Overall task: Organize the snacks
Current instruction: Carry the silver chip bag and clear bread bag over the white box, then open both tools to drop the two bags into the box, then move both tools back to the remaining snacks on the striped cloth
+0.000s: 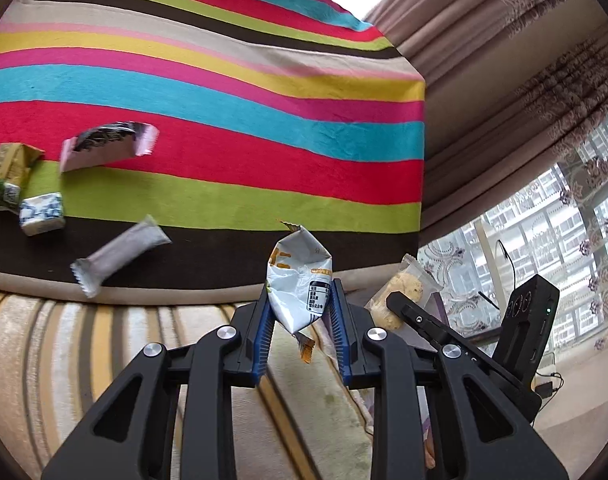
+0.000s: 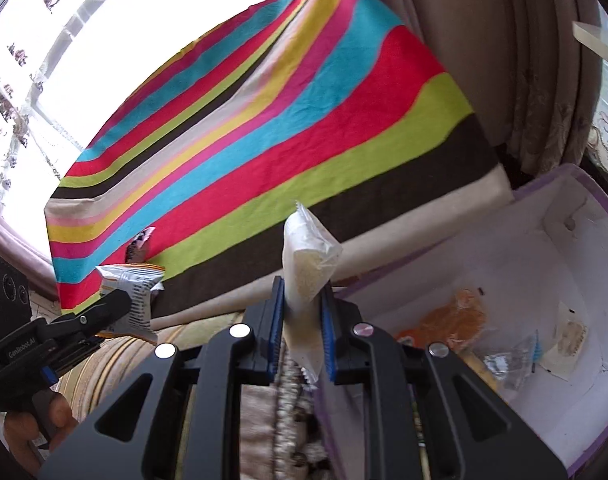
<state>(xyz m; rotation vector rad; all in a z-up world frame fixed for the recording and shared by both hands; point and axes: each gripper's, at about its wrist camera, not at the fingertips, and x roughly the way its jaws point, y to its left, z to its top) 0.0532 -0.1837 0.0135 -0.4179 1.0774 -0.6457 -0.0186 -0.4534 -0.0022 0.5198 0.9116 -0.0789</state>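
Note:
My left gripper [image 1: 302,300] is shut on a crumpled white and orange snack packet [image 1: 300,276], held in the air before the striped cloth [image 1: 224,128]. My right gripper [image 2: 304,312] is shut on a clear packet with a pale biscuit [image 2: 305,264], held upright beside a white box with purple trim [image 2: 563,240]. The left view also shows the biscuit packet [image 1: 403,292] at its right. The right view shows the white and orange packet [image 2: 132,284] at its left. On the cloth lie a white bar [image 1: 120,254], a pink-edged packet [image 1: 108,146], a blue and white packet [image 1: 42,212] and a green packet [image 1: 8,172].
The white box holds an orange packet [image 2: 451,320], a clear wrapper [image 2: 507,360] and a pale packet [image 2: 567,340]. Striped upholstery [image 1: 84,344] runs below the cloth. Curtains [image 1: 503,60] and a window [image 1: 563,220] stand behind.

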